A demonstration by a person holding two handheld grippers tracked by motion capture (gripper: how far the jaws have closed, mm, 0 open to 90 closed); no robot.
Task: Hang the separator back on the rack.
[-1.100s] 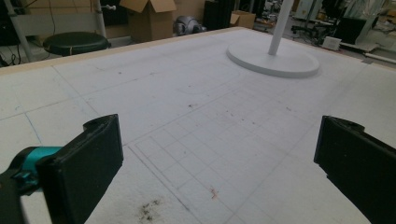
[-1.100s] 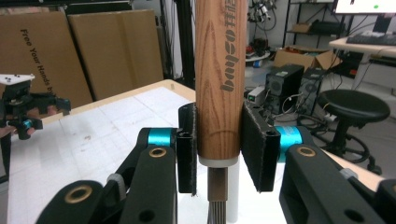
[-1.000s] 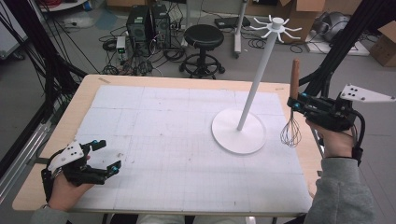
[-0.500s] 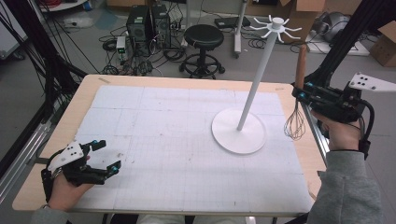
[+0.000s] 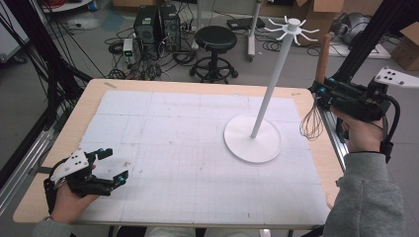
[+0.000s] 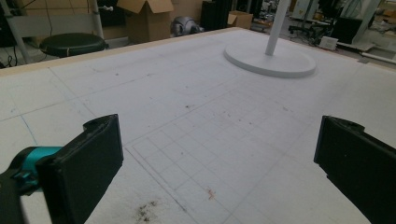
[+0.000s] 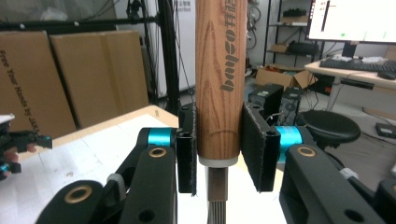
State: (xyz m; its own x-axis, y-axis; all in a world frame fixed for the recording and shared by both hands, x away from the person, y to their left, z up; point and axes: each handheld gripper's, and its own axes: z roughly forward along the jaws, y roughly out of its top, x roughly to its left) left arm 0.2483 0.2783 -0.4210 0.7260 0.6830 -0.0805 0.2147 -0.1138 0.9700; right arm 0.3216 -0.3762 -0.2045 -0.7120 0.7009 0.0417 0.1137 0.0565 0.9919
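Observation:
A whisk with a wooden handle and a dark wire head hangs upright in the air at the table's right edge. My right gripper is shut on the handle's lower end, both pads pressing its sides. Just left of it stands a white rack: a tall pole with hook arms on top and a round base. My left gripper rests on the white mat at the near left corner, jaws wide open with nothing between them. The rack base lies far ahead of its jaws.
A white gridded mat covers the wooden table. Behind the table stand a black stool, computer towers and cables on the floor. A black frame post rises close behind my right hand.
My right hand has lifted the whisk higher beside the rack's pole. The left gripper has stayed where it was.

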